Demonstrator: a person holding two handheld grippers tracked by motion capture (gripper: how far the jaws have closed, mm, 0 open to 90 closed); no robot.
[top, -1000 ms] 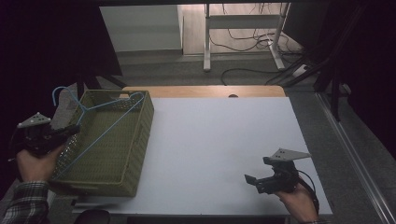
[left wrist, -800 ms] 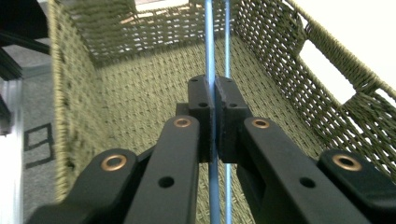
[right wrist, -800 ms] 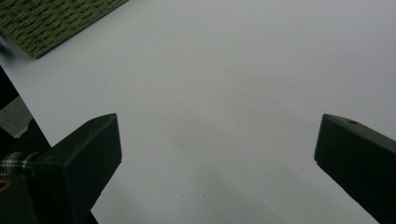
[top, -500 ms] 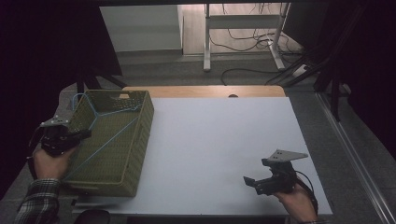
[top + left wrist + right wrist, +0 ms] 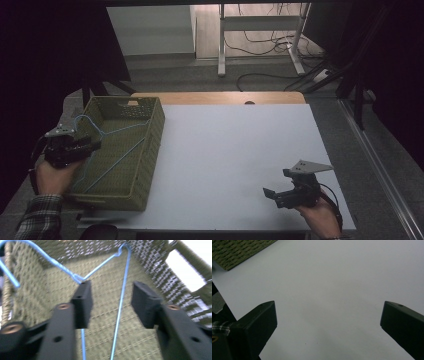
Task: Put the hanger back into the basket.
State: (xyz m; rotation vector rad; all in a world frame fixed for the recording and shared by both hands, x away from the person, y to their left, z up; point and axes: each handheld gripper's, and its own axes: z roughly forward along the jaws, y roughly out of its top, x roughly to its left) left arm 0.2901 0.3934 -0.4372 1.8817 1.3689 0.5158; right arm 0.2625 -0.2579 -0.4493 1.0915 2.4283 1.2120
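Note:
A blue wire hanger lies slanted inside a green woven basket at the table's left. My left gripper hovers over the basket's left rim, pointing inward. In the left gripper view its jaws have just been opening: they stand apart, and one arm of the hanger runs between them untouched, above the basket floor. My right gripper rests low over the white table at the front right, open with nothing between its jaws.
A corner of the basket shows at the top left of the right gripper view. A wooden strip borders the table's far edge. Cables and a metal stand are on the floor beyond.
My left gripper has moved right and slightly down over the basket and opened, letting go of the hanger, which now lies lower in the basket. The right gripper has kept still.

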